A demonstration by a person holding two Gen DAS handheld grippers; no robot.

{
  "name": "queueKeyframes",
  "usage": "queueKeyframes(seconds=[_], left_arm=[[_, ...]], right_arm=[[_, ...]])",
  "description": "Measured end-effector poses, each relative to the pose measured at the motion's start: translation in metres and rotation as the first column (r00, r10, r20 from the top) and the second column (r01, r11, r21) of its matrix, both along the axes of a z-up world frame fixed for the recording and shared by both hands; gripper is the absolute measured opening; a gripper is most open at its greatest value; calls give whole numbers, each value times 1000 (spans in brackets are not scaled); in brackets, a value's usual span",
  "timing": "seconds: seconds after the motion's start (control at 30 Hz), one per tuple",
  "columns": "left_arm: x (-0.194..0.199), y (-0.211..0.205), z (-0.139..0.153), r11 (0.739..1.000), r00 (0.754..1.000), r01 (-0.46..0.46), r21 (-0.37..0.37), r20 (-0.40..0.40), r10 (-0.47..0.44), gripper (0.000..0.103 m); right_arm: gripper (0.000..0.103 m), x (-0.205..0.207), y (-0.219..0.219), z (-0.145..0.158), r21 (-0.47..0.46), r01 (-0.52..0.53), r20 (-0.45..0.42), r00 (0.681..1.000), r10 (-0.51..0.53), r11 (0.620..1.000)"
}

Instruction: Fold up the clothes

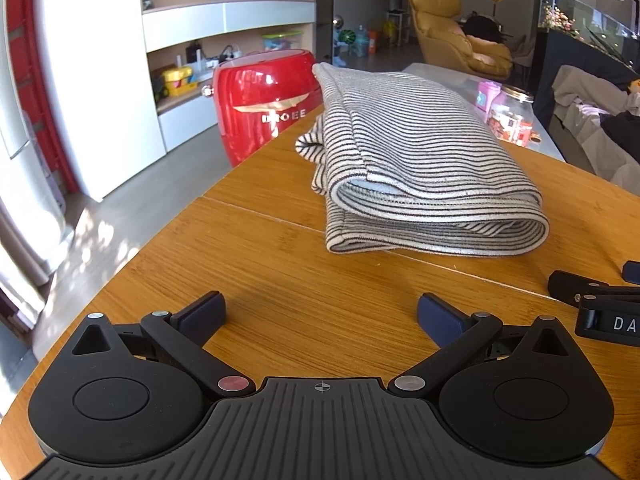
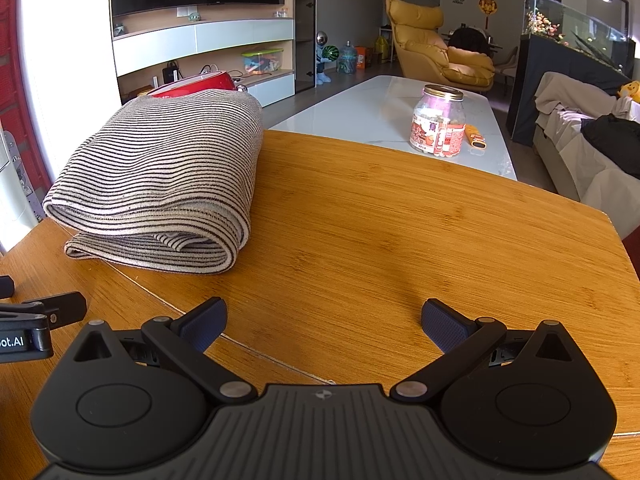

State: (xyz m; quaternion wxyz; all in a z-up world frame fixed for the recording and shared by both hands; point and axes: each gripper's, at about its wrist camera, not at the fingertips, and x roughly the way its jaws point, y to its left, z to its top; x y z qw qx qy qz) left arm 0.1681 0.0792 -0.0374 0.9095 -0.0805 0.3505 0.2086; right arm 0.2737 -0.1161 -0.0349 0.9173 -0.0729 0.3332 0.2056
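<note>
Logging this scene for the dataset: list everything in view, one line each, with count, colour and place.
striped garment: one, white with dark stripes, folded on the wooden table, nearer its left side
wooden table: one, honey brown, under both grippers
red appliance: one, glossy red, behind the garment past the table's far edge
coffee table: one, white, beyond the wooden table
jar: one, clear with red label, on the coffee table
armchair: one, yellow, far back
left gripper: black, blue pads, jaws open, empty
right gripper: black, blue pads, jaws open, empty
</note>
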Motion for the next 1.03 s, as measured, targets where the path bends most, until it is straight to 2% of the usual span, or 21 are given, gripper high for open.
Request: queueKeyframes(seconds=[0.9,1.03], left_arm=[[-2,1,-1,1000,1000,-6,-8,9,6,103],[-6,5,0,999,999,0,-32,33,1,103]], right_arm=[[103,1,0,-2,0,0,1,1000,0,1000],[103,1,0,-2,0,-1,1,1000,1,1000]])
